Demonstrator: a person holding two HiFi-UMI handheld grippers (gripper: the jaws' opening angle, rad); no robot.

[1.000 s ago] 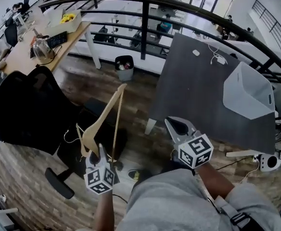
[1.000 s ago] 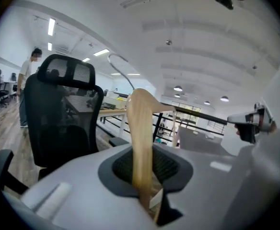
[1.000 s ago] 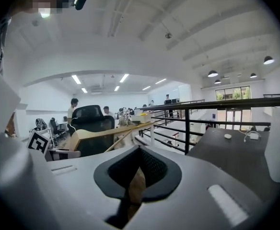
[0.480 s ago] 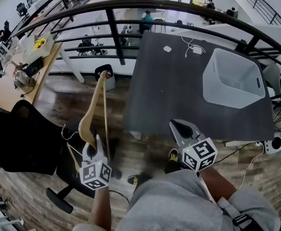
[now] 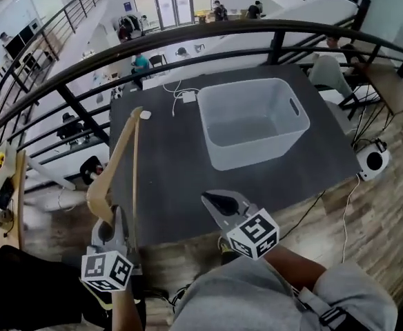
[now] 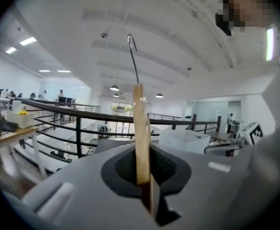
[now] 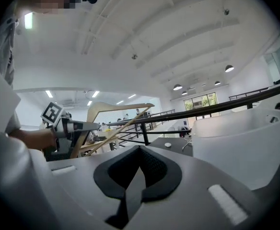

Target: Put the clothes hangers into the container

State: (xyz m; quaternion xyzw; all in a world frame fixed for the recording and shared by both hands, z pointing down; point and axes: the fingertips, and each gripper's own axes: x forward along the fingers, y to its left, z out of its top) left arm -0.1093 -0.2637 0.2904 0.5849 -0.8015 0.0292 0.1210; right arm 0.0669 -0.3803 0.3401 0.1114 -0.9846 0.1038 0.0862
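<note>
Pale wood with a thin metal hook, the clothes hanger [image 5: 111, 165] is only partly readable. In the left gripper view it shows edge-on as a narrow strip [image 6: 140, 133], its lower end is lost between the jaws, and only the hook rises clear above it. In the head view the hook cannot be made out. The left gripper [image 5: 112, 221] is clamped on the hanger near one end of its curved arm. The hanger's long axis runs away from the person, over the left edge of the dark grey table [image 5: 167, 185], and its straight bar lies beside the arm. The right gripper [image 5: 219, 202] has its jaws together with nothing between them. The white container [image 5: 257, 150] stands on the table, well apart from the hanger, and is cut off at the edge of the right gripper view [image 7: 236, 143].
</note>
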